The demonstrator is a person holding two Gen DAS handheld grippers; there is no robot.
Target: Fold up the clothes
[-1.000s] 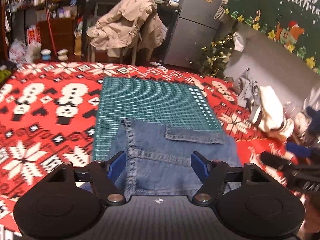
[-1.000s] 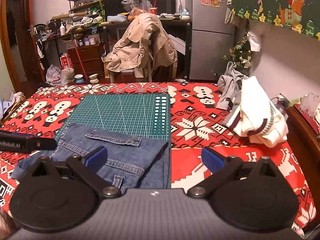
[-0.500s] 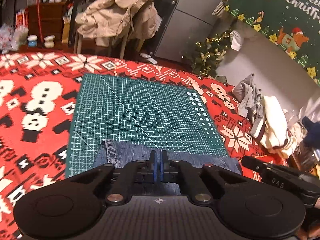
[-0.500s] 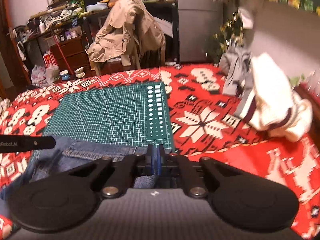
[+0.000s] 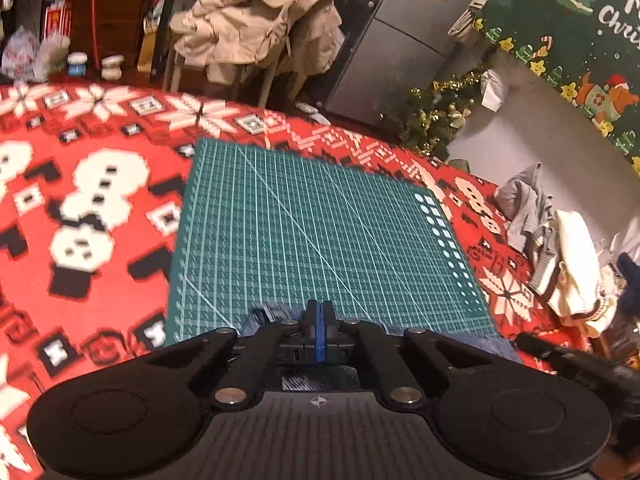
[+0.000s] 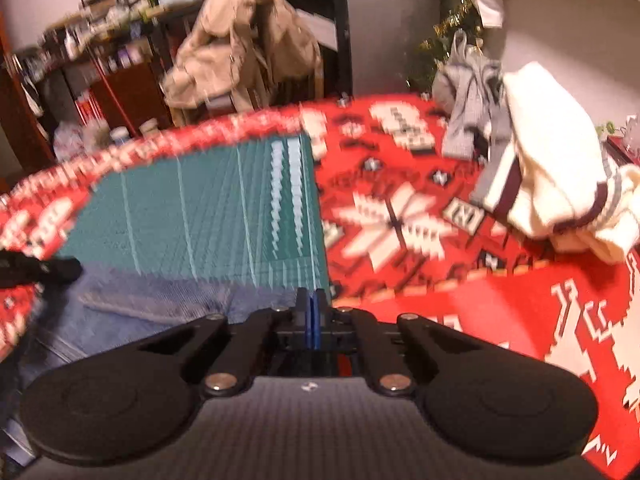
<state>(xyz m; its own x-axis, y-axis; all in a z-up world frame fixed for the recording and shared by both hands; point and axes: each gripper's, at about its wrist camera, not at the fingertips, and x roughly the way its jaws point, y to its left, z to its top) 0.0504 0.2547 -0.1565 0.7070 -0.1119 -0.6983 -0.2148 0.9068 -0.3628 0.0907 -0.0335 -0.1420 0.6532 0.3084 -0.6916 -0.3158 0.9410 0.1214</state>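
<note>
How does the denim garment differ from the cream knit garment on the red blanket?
The denim garment is blue, lies fairly flat, partly on the green cutting mat; the cream knit garment is pale with dark stripes, bunched in a heap off the mat. The denim lies at both grippers; the knit lies away from them.

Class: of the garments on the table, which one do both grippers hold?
The blue jeans on the green mat; the grey and cream tops lie untouched at the right.

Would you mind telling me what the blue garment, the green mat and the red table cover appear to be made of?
Blue garment: likely denim, a matte blue weave with a stitched seam. Green mat: probably a smooth vinyl or rubber cutting mat, flat with a printed white grid. Red table cover: seemingly soft printed fabric, matte, with a blocky snowman pattern; the weave is unclear.
</note>
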